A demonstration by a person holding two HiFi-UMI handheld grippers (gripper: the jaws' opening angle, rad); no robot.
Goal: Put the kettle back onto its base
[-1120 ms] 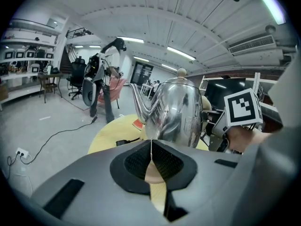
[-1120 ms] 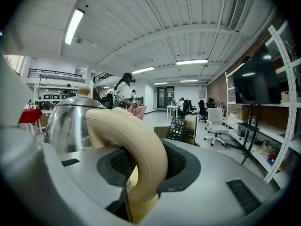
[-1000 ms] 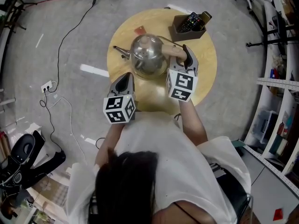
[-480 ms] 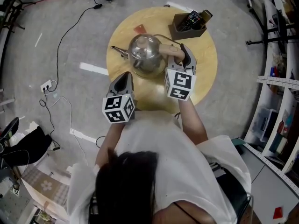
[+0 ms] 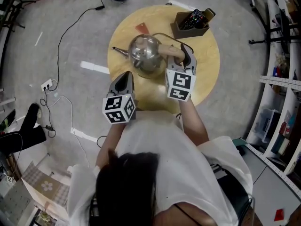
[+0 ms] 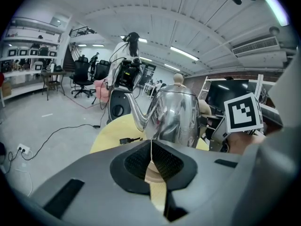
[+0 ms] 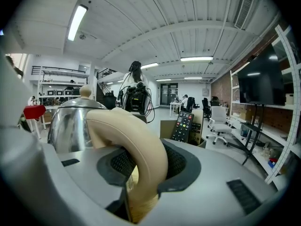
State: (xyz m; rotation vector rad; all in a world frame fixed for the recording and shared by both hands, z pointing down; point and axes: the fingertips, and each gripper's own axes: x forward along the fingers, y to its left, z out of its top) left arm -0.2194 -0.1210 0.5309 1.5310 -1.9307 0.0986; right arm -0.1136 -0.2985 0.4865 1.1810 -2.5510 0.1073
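A shiny steel kettle (image 5: 145,53) with a thin spout (image 5: 120,50) stands on the round wooden table (image 5: 207,60). Whatever is beneath it is hidden, so I cannot make out its base. My right gripper (image 5: 181,53) is shut on the kettle's cream handle (image 5: 168,50). In the right gripper view the handle (image 7: 136,149) arches up between the pads, with the kettle body (image 7: 70,121) at left. My left gripper (image 5: 126,81) hangs shut and empty just short of the kettle, near the table's front edge. Its view shows the kettle (image 6: 176,117) straight ahead.
A brown box holding remotes (image 5: 190,25) stands at the table's far right; the right gripper view shows a remote (image 7: 182,125) in it. A small red card (image 5: 141,28) lies behind the kettle. A black cable (image 5: 61,46) and a power strip (image 5: 47,86) lie on the floor at left.
Both grippers and the kettle stand as before. Only dark things on the floor, at the picture's left edge and top, have shifted.
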